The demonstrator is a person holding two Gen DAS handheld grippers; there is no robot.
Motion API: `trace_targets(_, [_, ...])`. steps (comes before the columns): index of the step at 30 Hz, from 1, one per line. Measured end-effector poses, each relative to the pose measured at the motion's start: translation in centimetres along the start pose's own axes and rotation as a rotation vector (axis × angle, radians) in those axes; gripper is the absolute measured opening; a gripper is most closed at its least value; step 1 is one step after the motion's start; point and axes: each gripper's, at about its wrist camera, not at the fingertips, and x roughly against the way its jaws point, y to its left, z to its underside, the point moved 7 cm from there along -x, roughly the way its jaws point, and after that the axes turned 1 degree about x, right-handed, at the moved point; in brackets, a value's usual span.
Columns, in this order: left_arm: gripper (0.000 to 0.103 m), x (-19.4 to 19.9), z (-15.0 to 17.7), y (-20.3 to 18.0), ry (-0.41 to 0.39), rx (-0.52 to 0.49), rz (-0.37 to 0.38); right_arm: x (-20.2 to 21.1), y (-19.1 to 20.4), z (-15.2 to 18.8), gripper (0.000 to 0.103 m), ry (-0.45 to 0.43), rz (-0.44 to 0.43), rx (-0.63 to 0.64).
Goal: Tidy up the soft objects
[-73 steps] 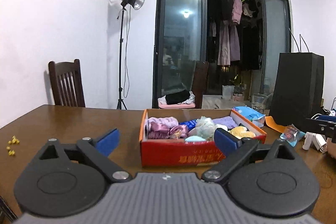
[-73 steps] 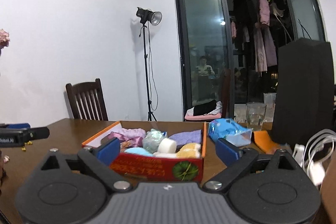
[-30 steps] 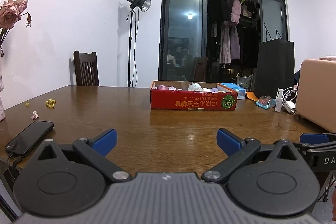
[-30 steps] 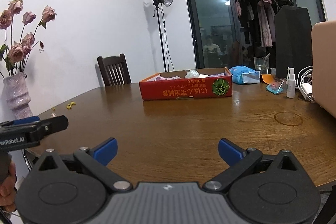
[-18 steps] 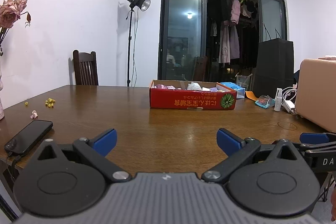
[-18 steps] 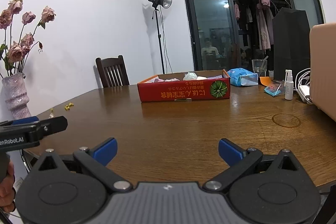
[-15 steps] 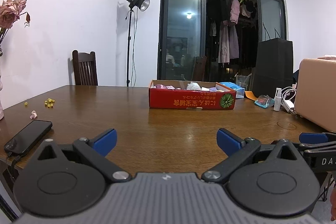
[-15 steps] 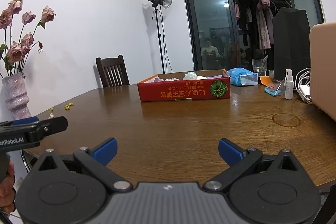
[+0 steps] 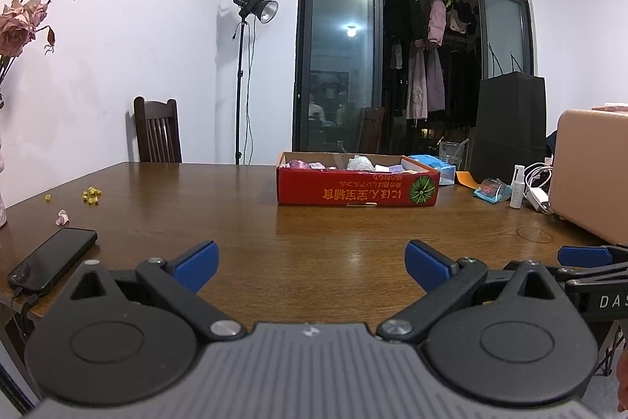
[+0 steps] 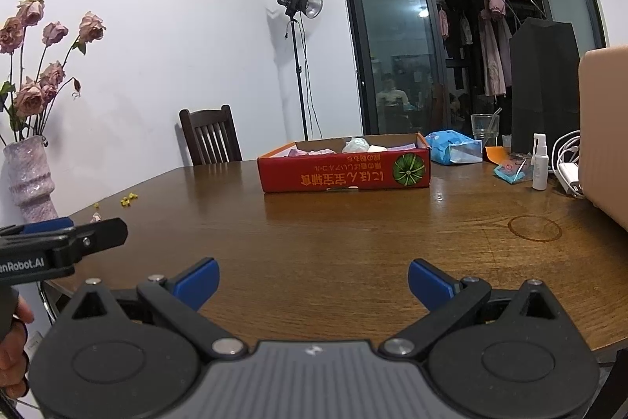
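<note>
Hovering empty, jaws wide: left gripper [image 9: 310,258], right gripper [image 10: 312,275] | red box [image 9: 357,189] of soft items [image 9: 359,161] sitting far ahead | risking overreach tipping it off counter [image 9: 314,238]

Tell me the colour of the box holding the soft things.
The box is red, with a green round emblem and yellow lettering on its front; clearest in the right wrist view.

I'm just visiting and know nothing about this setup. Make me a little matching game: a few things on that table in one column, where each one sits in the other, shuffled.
Things:
1. red box
2. black phone
3. white spray bottle
4. pink vase

Places:
A. near table edge, left side
B. far right, beside white cables
C. middle of table, soft items inside
D. far left, holding dried roses

Pairs: 1-C, 2-A, 3-B, 4-D
</note>
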Motion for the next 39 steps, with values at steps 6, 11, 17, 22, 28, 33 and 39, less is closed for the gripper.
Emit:
trace_targets(6, [0.103,0.06,0.08,-0.07,0.000,-0.003,0.002,0.06,0.03,0.02,0.103,-0.001,-0.001,0.003])
trace_targets(11, [0.103,0.01,0.05,-0.01,0.000,-0.002,0.000,0.04,0.08,0.04,0.103,-0.001,-0.001,0.005])
trace_targets(17, [0.103,0.03,0.08,-0.12,-0.002,-0.004,0.000,0.04,0.06,0.04,0.103,-0.001,-0.001,0.004])
trace_targets(22, [0.103,0.05,0.07,-0.02,-0.003,-0.003,-0.003,0.02,0.05,0.07,0.103,-0.003,0.000,0.005])
trace_targets(28, [0.103,-0.01,0.06,0.04,-0.002,-0.003,-0.003,0.03,0.05,0.10,0.103,-0.004,0.001,0.006])
trace_targets(33, [0.103,-0.02,0.08,0.02,-0.002,-0.003,-0.004,0.04,0.02,0.10,0.103,-0.006,0.002,0.006])
trace_targets(39, [0.103,-0.09,0.15,0.09,0.001,-0.002,-0.007,0.03,0.06,0.12,0.103,-0.005,0.002,0.005])
